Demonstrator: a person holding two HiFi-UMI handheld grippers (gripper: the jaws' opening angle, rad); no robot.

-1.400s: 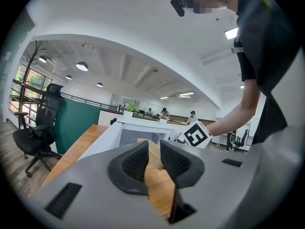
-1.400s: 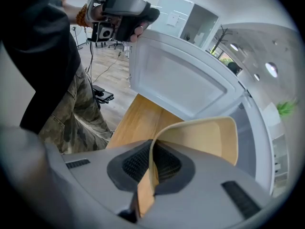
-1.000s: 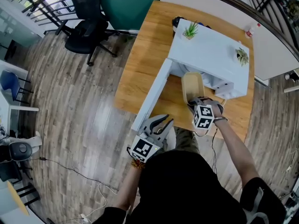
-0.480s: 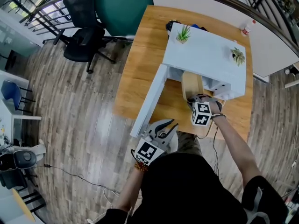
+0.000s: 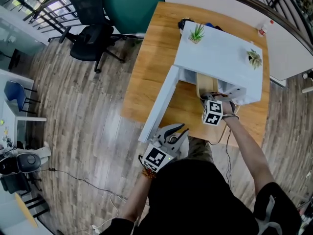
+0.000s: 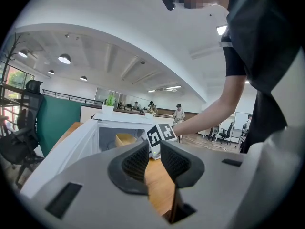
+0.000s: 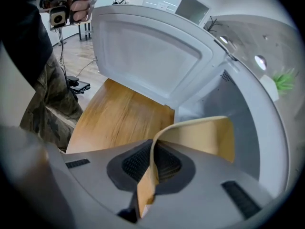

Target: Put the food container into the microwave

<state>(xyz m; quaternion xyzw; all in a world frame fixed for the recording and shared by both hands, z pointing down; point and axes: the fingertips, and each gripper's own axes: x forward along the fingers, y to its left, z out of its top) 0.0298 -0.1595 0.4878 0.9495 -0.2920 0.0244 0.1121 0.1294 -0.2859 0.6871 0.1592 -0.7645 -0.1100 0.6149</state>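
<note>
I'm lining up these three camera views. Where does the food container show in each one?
Head view: food container right of centre, partly inside the microwave.
Left gripper view: small tan shape left of centre, inside the cavity.
Right gripper view: lower centre-right, rim pinched by the right gripper.
Shared landmark: the open microwave door.

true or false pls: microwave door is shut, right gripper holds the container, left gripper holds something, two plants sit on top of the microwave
1. The microwave door is shut. False: the door of the microwave is swung wide open.
2. The right gripper holds the container. True, clamped on its rim.
3. The left gripper holds something. False: its jaws stand apart with nothing between them.
4. Two plants sit on top of the microwave. True.
</note>
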